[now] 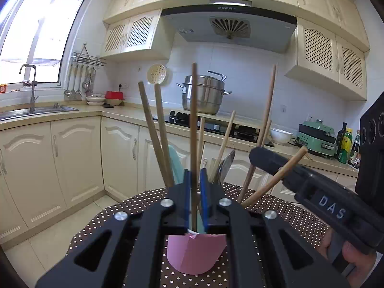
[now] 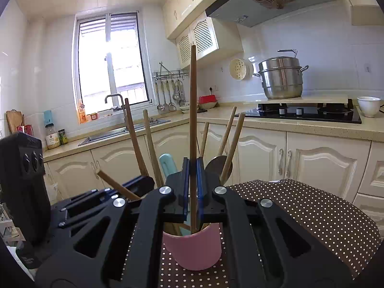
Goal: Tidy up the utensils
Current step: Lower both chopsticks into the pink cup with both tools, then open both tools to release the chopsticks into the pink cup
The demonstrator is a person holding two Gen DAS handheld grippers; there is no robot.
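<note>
Dotted tablecloth [image 2: 312, 211], pink cup [image 2: 192, 249], chopstick [image 2: 193, 120] pinched between right fingers [image 2: 186, 187]

Daylight pours through a tall window [image 2: 110, 64] over the steel sink [image 2: 124, 130]. Cream cabinets [image 1: 74, 158] run below a speckled beige worktop [image 2: 300, 124], with lattice-door wall cupboards [image 1: 333, 57] above. White tiles [image 1: 252, 72] cover the wall behind a black hob [image 2: 309, 112], a steel steamer pot [image 1: 206, 93] and a grey extractor hood [image 1: 230, 26]. The floor [image 1: 48, 242] is pale tile.
</note>
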